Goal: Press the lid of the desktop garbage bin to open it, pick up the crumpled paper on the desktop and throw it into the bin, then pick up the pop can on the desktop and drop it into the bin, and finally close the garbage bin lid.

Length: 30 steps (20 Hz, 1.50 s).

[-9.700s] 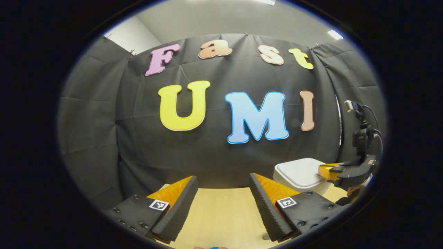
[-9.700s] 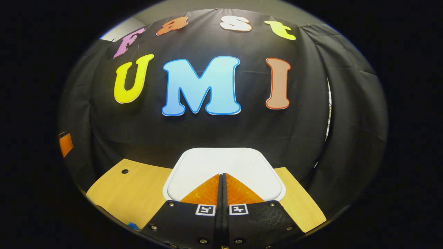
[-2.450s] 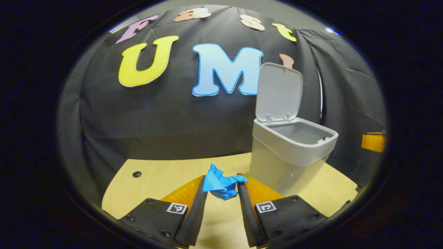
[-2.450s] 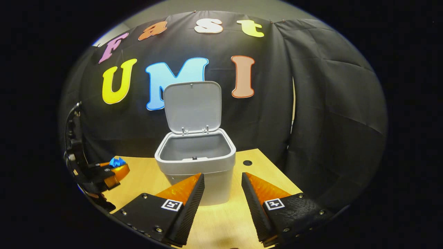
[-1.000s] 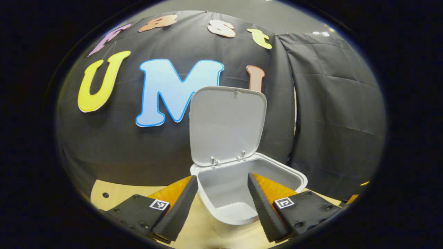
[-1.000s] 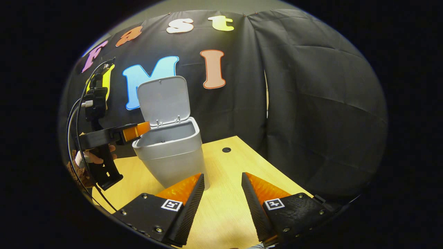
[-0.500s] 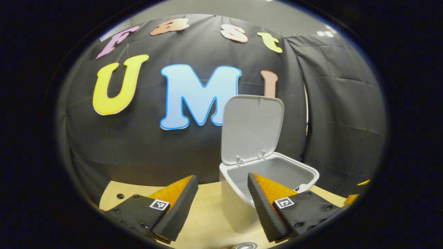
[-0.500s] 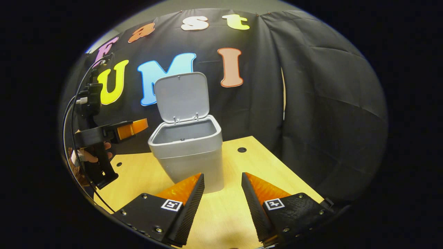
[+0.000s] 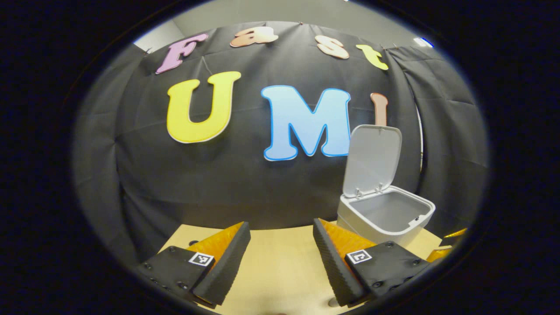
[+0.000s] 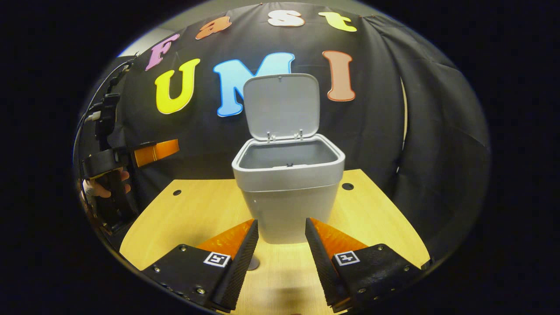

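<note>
Both my left tool (image 9: 280,245) and right tool (image 10: 281,243) gape empty, bin (image 10: 288,192) stands lid-up mid-tabletop (image 10: 192,214), can unseen; a careless reach could knock the light bin over.

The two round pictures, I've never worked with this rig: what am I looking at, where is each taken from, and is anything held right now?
No robot arm here: a person holds a two-finger gripper in each hand, and a fisheye camera rides on each one, looking forward along its fingers.

In the left gripper view, the left gripper shows at the bottom, open, with nothing between its fingers. Ahead to the right stands the garbage bin on the wooden desktop, its lid swung up.

In the right gripper view, the right gripper is also open and holds nothing, with the bin straight ahead. At the far left edge you see the other gripper and the hand holding its handle.

The inside of the bin is only partly visible.
</note>
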### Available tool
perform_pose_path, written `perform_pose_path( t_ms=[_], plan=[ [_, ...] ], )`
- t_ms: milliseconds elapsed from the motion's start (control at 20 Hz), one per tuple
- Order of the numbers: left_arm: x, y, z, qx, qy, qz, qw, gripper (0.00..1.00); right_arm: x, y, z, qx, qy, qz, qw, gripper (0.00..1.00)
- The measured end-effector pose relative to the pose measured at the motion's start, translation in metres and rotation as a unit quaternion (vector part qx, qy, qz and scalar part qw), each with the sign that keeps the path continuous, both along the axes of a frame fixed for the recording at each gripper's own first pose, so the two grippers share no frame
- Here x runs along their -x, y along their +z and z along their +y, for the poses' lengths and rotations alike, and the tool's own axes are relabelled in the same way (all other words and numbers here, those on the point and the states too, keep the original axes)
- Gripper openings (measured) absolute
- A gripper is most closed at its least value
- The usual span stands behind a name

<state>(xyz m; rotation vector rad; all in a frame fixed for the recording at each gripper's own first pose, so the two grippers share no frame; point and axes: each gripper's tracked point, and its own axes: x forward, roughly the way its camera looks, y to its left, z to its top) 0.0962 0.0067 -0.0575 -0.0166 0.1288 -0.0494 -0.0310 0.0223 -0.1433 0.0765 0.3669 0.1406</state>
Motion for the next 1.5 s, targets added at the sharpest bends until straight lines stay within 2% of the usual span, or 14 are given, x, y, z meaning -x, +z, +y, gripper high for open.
perform_pose_path(
  t_ms=[150,200,400,450,500,750,1100,1500],
  plan=[
    [0.014,-0.002,0.031,0.000,0.030,0.003,1.000,0.94,-0.006,-0.018,0.024,0.009,0.036,0.014,0.999,0.72],
    [0.018,-0.003,0.041,0.000,0.040,0.004,0.999,0.94,-0.007,-0.024,0.031,0.013,0.046,0.020,0.999,0.77],
    [0.035,-0.007,0.073,0.002,0.073,0.008,0.997,0.94,-0.010,-0.045,0.056,0.025,0.084,0.040,0.995,0.80],
    [0.039,-0.008,0.080,0.001,0.080,0.010,0.997,0.95,-0.010,-0.050,0.062,0.026,0.094,0.046,0.994,0.84],
    [0.045,-0.009,0.088,0.002,0.089,0.010,0.996,0.95,-0.011,-0.056,0.068,0.032,0.104,0.051,0.993,0.96],
    [0.060,-0.011,0.106,0.005,0.113,0.010,0.994,0.95,-0.016,-0.087,0.083,0.062,0.130,0.082,0.986,1.00],
    [0.080,-0.015,0.132,0.008,0.146,0.015,0.989,0.95,-0.021,-0.120,0.098,0.091,0.162,0.110,0.976,1.00],
    [0.104,-0.025,0.160,0.014,0.181,0.025,0.983,0.95,-0.029,-0.151,0.101,0.132,0.171,0.134,0.967,0.99]
  ],
)
